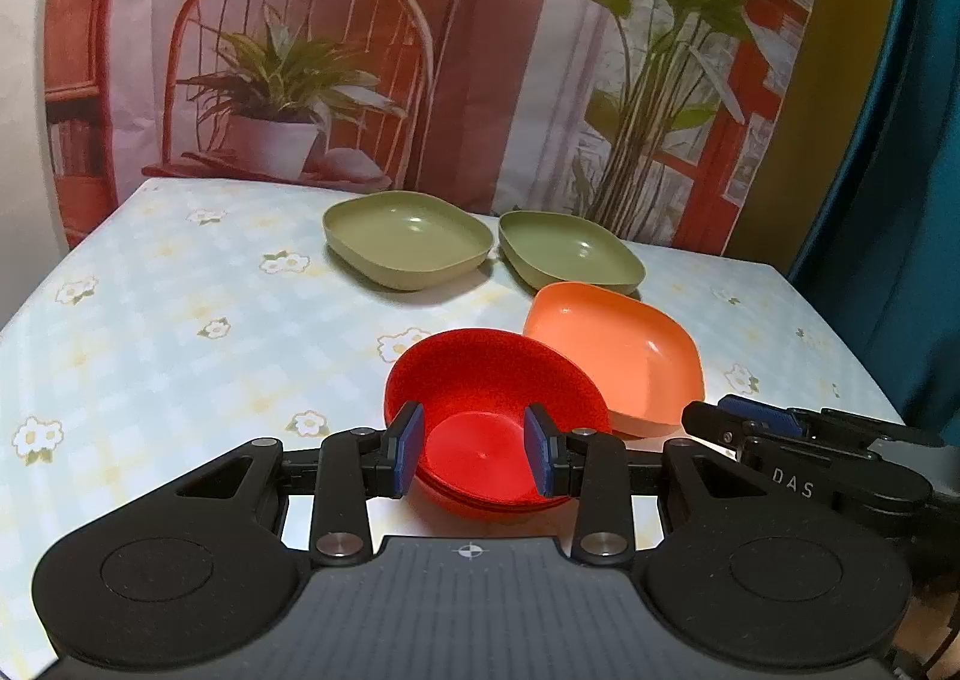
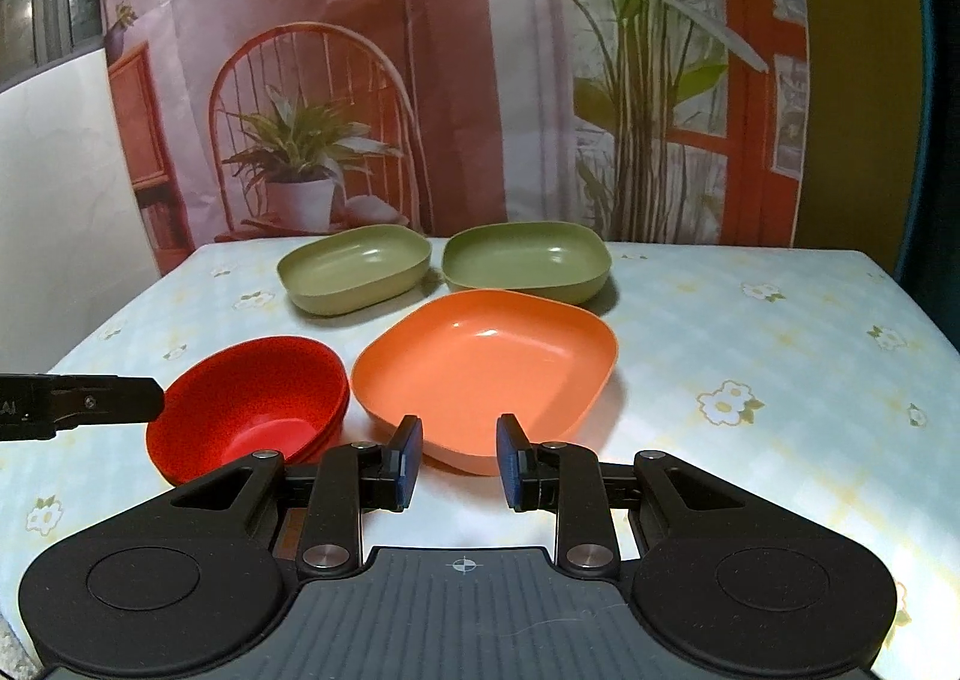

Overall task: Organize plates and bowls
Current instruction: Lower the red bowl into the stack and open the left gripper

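A stack of red round bowls (image 1: 492, 422) sits on the table; it also shows in the right wrist view (image 2: 252, 404). My left gripper (image 1: 477, 458) is open, its blue pads either side of the bowls' near rim. An orange square plate (image 2: 486, 368) lies right of the bowls, also in the left wrist view (image 1: 618, 350). My right gripper (image 2: 459, 458) is open and empty, just before the orange plate's near edge. Two green square plates (image 2: 354, 269) (image 2: 528, 260) lie side by side farther back.
The table (image 2: 750, 332) has a pale checked cloth with flowers. A printed backdrop (image 2: 420, 80) of a chair and plants hangs behind its far edge. The right gripper's body (image 1: 810, 440) shows in the left wrist view, the left gripper's (image 2: 78, 404) in the right.
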`<move>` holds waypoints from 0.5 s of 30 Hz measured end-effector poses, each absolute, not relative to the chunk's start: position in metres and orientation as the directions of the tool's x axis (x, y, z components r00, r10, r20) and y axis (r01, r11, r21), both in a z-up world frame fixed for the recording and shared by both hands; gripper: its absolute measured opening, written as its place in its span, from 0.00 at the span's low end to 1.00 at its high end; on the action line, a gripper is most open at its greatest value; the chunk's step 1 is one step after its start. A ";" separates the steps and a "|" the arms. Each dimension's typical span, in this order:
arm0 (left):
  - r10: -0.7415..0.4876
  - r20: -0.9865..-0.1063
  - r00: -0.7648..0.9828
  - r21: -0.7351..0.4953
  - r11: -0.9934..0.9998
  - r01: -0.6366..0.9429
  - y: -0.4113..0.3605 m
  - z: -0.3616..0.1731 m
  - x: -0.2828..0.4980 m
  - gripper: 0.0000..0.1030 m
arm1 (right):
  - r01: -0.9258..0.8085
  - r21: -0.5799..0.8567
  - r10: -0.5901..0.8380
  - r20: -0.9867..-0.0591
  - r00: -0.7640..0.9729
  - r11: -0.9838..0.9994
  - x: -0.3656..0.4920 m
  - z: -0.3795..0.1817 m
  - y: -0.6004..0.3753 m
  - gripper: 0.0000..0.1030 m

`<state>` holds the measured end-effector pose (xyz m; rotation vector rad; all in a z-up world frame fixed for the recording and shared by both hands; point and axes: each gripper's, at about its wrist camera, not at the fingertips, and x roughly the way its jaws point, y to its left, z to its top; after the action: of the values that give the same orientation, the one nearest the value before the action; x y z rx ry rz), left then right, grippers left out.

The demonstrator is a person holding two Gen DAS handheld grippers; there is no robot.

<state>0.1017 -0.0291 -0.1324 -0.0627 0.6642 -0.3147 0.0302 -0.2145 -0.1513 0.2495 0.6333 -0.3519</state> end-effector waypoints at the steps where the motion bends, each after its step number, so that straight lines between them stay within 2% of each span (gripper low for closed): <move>1: -0.307 -0.596 0.742 -0.153 0.950 0.271 -0.030 -0.132 0.101 0.37 | 0.396 0.123 -0.244 -0.614 0.750 0.910 0.030 -0.151 -0.216 0.24; 15: -0.318 -0.592 0.741 -0.123 0.944 0.306 -0.035 -0.128 0.101 0.37 | 0.411 0.145 -0.248 -0.606 0.756 0.900 0.024 -0.151 -0.222 0.24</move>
<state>0.1012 -0.0347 -0.1280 -0.0181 0.6519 -0.3419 0.0238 -0.2219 -0.1511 0.2783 0.6170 -0.3643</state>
